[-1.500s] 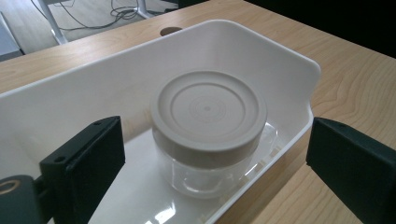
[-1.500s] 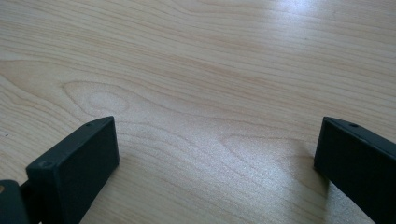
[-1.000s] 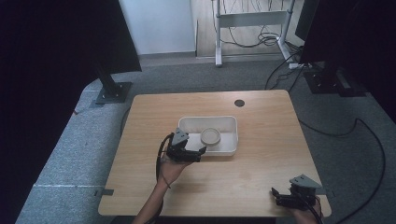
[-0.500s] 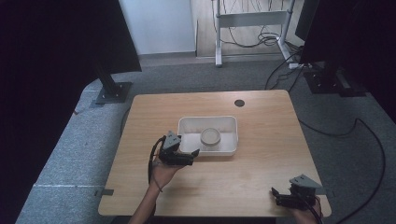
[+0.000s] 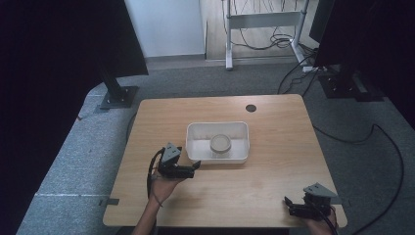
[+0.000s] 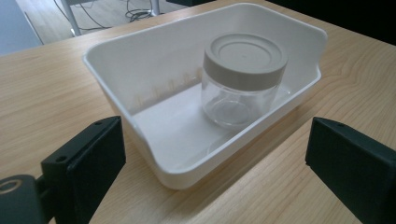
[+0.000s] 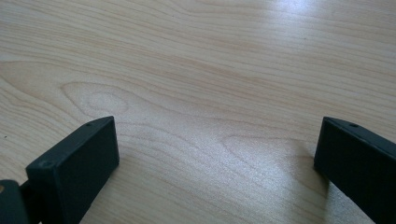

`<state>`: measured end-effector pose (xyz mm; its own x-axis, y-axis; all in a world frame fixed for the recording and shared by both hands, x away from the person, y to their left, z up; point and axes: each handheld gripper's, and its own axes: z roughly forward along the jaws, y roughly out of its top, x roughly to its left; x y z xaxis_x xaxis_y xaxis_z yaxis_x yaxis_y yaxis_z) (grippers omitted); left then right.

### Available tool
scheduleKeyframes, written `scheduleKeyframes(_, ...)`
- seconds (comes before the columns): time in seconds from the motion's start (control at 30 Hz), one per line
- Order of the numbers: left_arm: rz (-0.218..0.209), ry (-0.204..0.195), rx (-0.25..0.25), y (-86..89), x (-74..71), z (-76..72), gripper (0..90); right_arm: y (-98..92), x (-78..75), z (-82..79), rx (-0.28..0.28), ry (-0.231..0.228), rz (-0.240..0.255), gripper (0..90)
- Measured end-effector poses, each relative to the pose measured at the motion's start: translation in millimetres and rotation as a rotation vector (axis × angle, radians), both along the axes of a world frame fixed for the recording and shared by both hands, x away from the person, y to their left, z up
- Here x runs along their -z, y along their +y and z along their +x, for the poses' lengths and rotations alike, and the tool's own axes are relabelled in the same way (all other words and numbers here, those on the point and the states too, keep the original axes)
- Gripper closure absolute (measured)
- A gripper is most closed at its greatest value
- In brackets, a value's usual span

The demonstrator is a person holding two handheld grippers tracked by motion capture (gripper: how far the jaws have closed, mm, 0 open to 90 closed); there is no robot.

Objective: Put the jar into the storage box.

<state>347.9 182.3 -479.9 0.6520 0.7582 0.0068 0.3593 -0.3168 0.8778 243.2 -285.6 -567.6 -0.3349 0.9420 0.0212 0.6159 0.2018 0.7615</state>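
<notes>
Pale wood tabletop [image 5: 274,181] carries it all. At its middle, a clear jar [image 6: 243,79] with a grey screw lid stands upright inside a white plastic bin [image 6: 140,60]. It looks empty, light, rigid, smooth-walled and likely slippery; gripping around the lid seems safest. Just beside the bin, the left gripper [image 5: 192,170] gapes, holding nothing. Well apart, the right gripper [image 5: 291,205] is spread wide over bare wood.

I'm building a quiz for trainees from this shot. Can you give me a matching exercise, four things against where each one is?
Things:
1. jar
2. white tray
3. left gripper
4. right gripper

Places:
A. mid-table
B. near right corner of the table
C. inside the tray
D. just off the tray's near left corner

Pairs: 1-C, 2-A, 3-D, 4-B
</notes>
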Motion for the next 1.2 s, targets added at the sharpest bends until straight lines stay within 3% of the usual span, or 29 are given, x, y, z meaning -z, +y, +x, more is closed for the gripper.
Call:
scheduleKeyframes(0.43, 0.000, -0.003, -0.030, 22.7, 15.6, -13.9, 4.8, 0.1, 0.0, 0.1, 0.003, 0.000, 0.000, 0.0)
scheduleKeyframes(0.67, 0.003, 0.023, -0.061, 35.6, 28.1, -19.8, 4.8, 0.1, 0.0, 0.0, 0.004, 0.000, 0.000, 0.0)
scheduleKeyframes(1.2, 0.063, 0.090, -0.100, 49.4, 60.3, -30.7, 5.4, 0.1, 0.0, 0.0, 0.008, 0.000, 0.000, 0.0)
